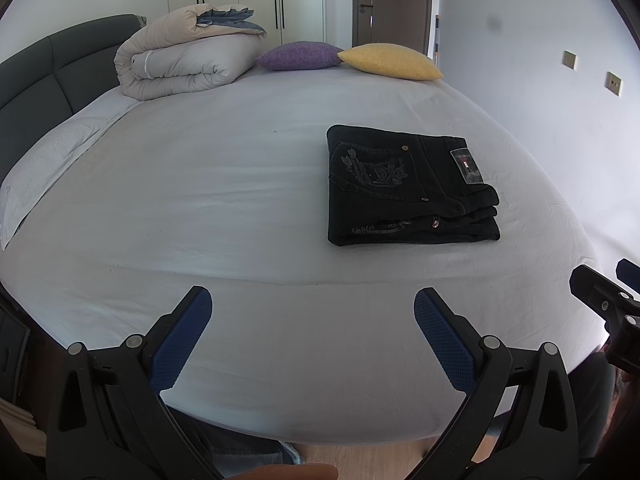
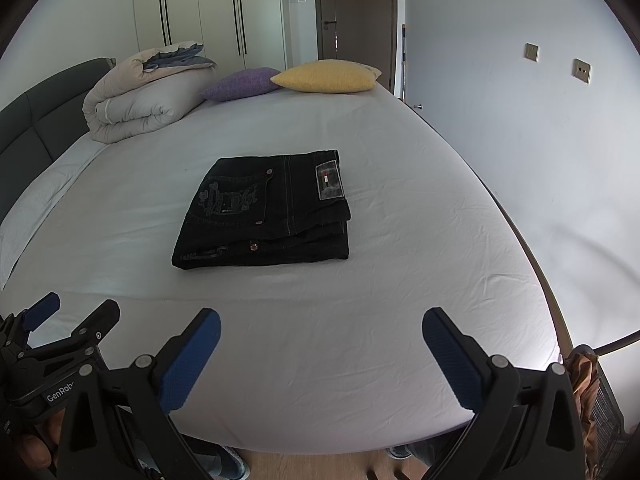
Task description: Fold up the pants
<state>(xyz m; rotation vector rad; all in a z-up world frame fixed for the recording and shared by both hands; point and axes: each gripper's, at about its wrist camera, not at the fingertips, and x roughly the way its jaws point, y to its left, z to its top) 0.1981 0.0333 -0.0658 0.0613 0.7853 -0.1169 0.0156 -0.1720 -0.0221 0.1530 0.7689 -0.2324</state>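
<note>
White lettering reading "GenRob", cut off by a finger, marks the black body of the left hand-held gripper (image 2: 60, 322), while the patch and embroidery on the folded pants (image 2: 264, 210) are too small to read.

We hold our left gripper (image 1: 313, 312) and right gripper (image 2: 321, 332) side by side, both jaws spread wide, gripping nothing.
</note>
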